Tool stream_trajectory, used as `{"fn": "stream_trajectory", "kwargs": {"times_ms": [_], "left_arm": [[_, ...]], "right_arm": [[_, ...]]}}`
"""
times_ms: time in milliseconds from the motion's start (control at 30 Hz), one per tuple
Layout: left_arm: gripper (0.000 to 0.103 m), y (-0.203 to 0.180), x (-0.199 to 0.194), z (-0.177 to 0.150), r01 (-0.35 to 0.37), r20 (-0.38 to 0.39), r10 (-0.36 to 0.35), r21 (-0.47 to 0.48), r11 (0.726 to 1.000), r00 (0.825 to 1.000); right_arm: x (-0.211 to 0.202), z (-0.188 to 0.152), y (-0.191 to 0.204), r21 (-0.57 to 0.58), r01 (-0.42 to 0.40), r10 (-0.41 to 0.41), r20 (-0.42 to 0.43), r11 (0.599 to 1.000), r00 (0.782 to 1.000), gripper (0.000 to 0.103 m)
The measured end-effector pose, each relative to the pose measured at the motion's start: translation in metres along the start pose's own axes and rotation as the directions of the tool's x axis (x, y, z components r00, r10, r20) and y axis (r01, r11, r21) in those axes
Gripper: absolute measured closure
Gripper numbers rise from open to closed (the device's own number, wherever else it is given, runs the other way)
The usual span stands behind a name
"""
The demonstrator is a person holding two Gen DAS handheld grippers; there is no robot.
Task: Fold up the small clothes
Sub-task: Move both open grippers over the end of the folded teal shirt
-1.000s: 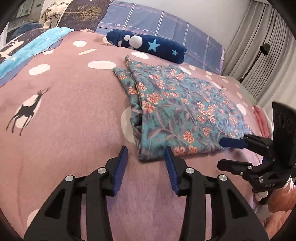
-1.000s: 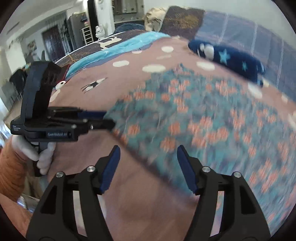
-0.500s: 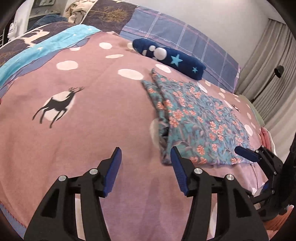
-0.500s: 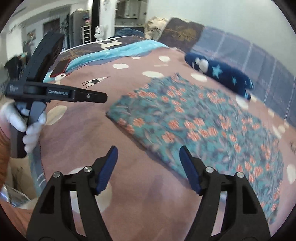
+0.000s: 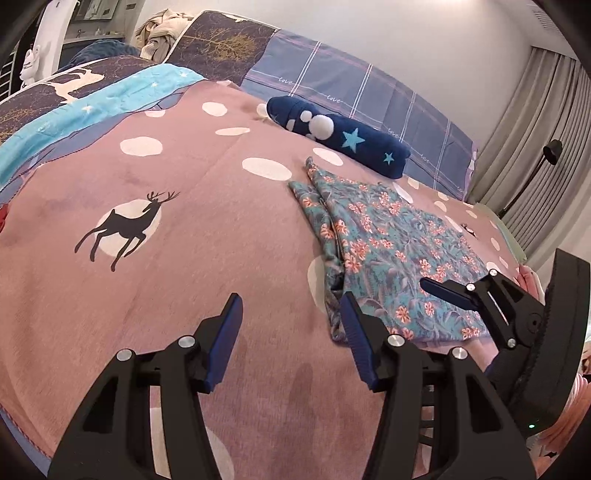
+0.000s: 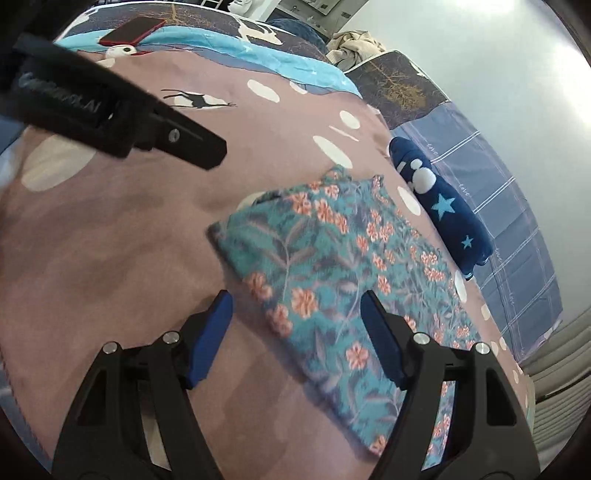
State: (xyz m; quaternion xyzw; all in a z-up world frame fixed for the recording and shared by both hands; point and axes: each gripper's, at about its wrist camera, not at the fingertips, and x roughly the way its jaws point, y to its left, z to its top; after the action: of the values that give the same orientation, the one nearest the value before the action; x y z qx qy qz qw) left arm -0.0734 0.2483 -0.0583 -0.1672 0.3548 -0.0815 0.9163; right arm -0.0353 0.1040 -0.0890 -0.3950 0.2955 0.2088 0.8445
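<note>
So the floral garment (image 5: 388, 251) was lying folded flat on the pink deer-print bedspread (image 5: 147, 280), just in front of a rolled navy piece with stars (image 5: 343, 138) over by the plaid pillows (image 5: 369, 92). Left gripper (image 5: 290, 336) hung above the bedspread at the garment's near-left corner, fingers apart with only bare blanket between them. Right gripper (image 6: 295, 332) sat low over the garment's near edge, fingers spread wide and not pinching any cloth. There was a red phone (image 6: 133, 31) way back on the blue part of the bedding.
</note>
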Motion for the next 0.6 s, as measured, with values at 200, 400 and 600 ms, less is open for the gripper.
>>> {"fn": "stream_trajectory", "kwargs": {"times_ms": [200, 400, 600], "left_arm": [[0.047, 0.014, 0.002, -0.002, 0.010, 0.001, -0.010, -0.042, 0.999, 1.000], [0.047, 0.037, -0.008, -0.002, -0.015, 0.026, 0.018, -0.097, 0.995, 1.000], [0.047, 0.046, -0.008, -0.001, -0.003, 0.042, 0.008, -0.115, 0.993, 0.999]], "right_arm": [[0.008, 0.008, 0.009, -0.039, 0.062, -0.061, 0.027, 0.997, 0.998, 0.030], [0.005, 0.006, 0.018, -0.071, 0.135, -0.130, 0.063, 0.988, 0.990, 0.031], [0.000, -0.006, 0.012, -0.084, 0.131, -0.128, 0.042, 0.988, 0.991, 0.032]]}}
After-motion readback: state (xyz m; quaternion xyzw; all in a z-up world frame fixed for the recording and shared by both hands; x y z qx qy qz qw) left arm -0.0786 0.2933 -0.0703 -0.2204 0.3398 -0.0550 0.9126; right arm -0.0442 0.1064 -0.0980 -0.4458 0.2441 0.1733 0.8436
